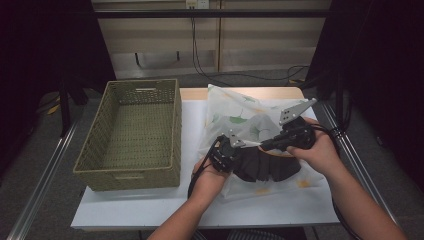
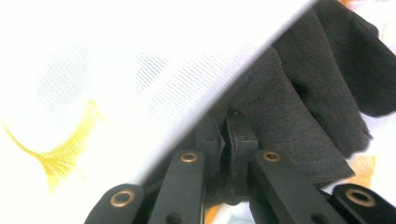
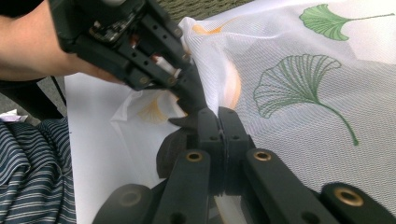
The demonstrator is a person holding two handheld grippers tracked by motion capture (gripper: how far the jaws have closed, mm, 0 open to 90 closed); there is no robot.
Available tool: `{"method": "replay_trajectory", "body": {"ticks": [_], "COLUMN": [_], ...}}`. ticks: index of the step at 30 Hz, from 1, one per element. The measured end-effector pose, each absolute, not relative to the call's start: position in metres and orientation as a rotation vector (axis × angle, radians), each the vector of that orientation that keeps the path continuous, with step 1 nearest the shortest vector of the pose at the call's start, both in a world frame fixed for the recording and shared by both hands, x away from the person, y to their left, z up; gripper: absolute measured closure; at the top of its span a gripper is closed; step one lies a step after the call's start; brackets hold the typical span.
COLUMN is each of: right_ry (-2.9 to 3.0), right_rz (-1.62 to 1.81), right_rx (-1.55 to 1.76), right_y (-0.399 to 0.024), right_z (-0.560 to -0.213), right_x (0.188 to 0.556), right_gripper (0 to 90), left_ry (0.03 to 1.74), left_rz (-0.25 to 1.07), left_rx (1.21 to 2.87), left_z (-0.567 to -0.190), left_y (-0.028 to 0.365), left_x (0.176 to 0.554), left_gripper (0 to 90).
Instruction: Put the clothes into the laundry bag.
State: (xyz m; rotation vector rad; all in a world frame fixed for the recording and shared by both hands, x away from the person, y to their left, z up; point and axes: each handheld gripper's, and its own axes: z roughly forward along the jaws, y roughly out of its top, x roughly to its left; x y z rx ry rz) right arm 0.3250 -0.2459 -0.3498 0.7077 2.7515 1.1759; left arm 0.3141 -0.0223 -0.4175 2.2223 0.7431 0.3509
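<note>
You are working on the table, with the mesh bag as your landmark: it lies right of the empty basket, and the dark cloth sits half in its near mouth, the rest spilling toward you. Your right gripper is at the bag's mouth, jaws fully together and pinching the white mesh edge; in the right gripper view the mesh runs straight into the closed pads. Your left gripper is at the near left corner of the bag, jaws all but closed; in the left gripper view a thin fold is nipped between them, beside the cloth, though I cannot tell whether it is mesh, cloth or both. To do this step well, I judge you should keep the two grips apart so the mouth stays stretched open, and lift the upper layer only, letting the cloth slide deeper. Mind the table's near edge just below the bag, where the cloth could slip off. There is free room on the bare tabletop between bag and basket, and beyond the bag's far end.
</note>
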Motion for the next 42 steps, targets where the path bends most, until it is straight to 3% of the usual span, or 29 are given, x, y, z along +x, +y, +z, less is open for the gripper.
{"method": "replay_trajectory", "body": {"ticks": [14,24,26,31,42], "right_ry": [2.758,2.76,2.758,2.758,2.747], "right_rz": [1.176,1.165,1.173,1.177,1.168], "right_rx": [0.69,0.703,0.698,0.697,0.714], "right_y": [-0.247,-0.248,-0.249,-0.249,-0.25], "right_z": [-0.348,-0.351,-0.35,-0.35,-0.351], "right_x": [0.322,0.322,0.322,0.323,0.322], "right_gripper": [90.0,90.0,90.0,90.0,90.0], "left_ry": [0.816,0.861,0.851,0.8,0.663], "left_rz": [0.446,0.41,0.384,0.295,0.2], "left_rx": [2.13,2.114,2.122,2.097,2.15], "left_z": [-0.417,-0.425,-0.424,-0.418,-0.407], "left_y": [-0.019,-0.012,-0.01,-0.007,-0.005], "left_x": [0.337,0.345,0.34,0.325,0.292], "left_gripper": [86.2,84.7,81.3,61.0,55.3]}}
